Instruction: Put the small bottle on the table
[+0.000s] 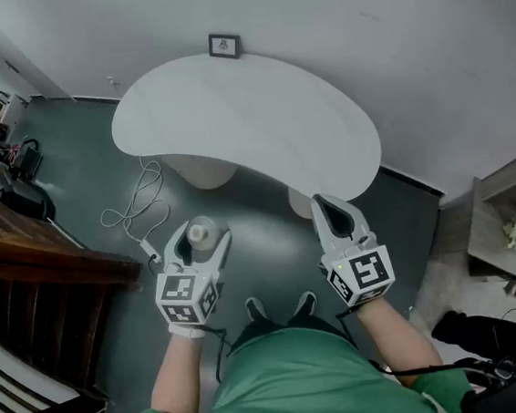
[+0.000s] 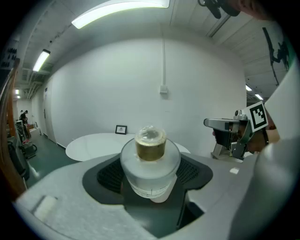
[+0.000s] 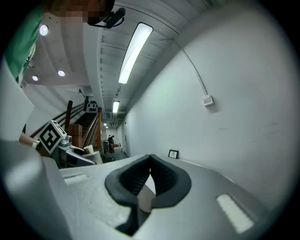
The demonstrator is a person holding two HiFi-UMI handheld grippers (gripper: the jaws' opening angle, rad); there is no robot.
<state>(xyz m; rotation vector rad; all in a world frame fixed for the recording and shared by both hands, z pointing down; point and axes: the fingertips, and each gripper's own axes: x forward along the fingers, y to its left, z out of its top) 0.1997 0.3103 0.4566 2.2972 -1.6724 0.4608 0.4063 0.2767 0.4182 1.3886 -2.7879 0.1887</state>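
Observation:
In the head view a small clear bottle [image 1: 202, 232] with a golden cap hangs over the dark floor, short of the table. My left gripper [image 1: 203, 234] is shut on it, jaws wide around its body. The left gripper view shows the bottle [image 2: 150, 165] upright between the dark pads [image 2: 110, 174], cap [image 2: 150, 143] on top. The white kidney-shaped table [image 1: 249, 124] lies ahead, its near edge just beyond both grippers. My right gripper [image 1: 322, 202] is level with the left one, shut, with nothing in it. Its pads [image 3: 136, 178] meet at the tips in the right gripper view.
A small framed picture [image 1: 225, 45] stands at the table's far edge by the white wall. A white cable [image 1: 138, 202] lies on the floor at the left. Dark wooden stairs [image 1: 35, 261] are on the left and a grey shelf unit [image 1: 511, 211] on the right.

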